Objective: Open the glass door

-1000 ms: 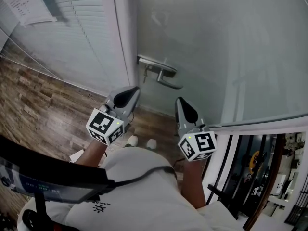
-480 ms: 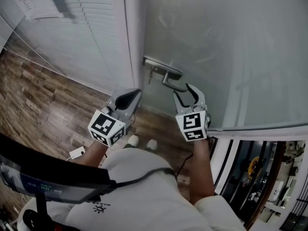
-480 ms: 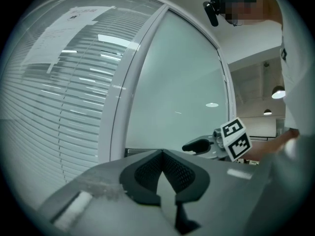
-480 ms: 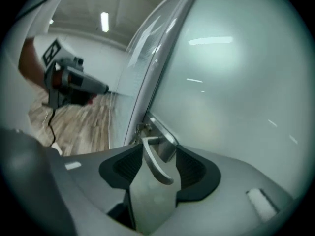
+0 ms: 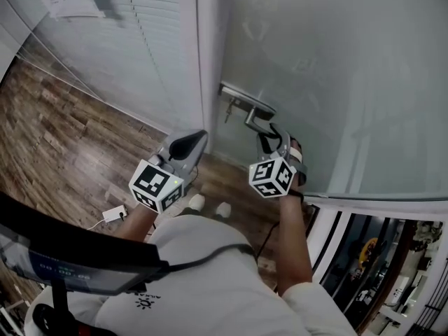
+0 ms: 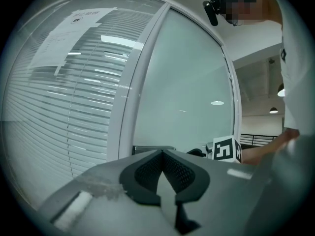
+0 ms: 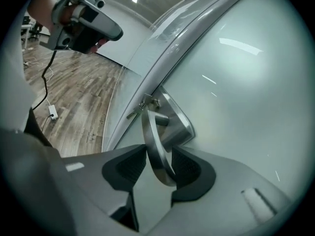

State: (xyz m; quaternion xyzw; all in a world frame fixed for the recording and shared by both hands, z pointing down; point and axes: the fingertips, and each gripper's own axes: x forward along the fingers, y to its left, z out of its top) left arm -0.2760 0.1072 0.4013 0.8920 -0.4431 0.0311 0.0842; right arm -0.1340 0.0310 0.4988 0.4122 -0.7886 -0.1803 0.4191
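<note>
Your right gripper point(image 7: 160, 165) straddles lever handle point(image 7: 153, 140) at left edge of glass door point(image 5: 343, 75); jaws opening, lever between pads, gap on one side. Your left gripper point(image 6: 162, 155) hovers near door frame point(image 5: 210, 54), jaws pressed together, empty

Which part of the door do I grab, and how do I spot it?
Look at the frosted glass door, then its left edge beside the white frame. A metal plate sits there with a small key hanging below; the handle is the curved silver lever sticking out of that plate, now between the opening jaws of the right gripper.
</note>
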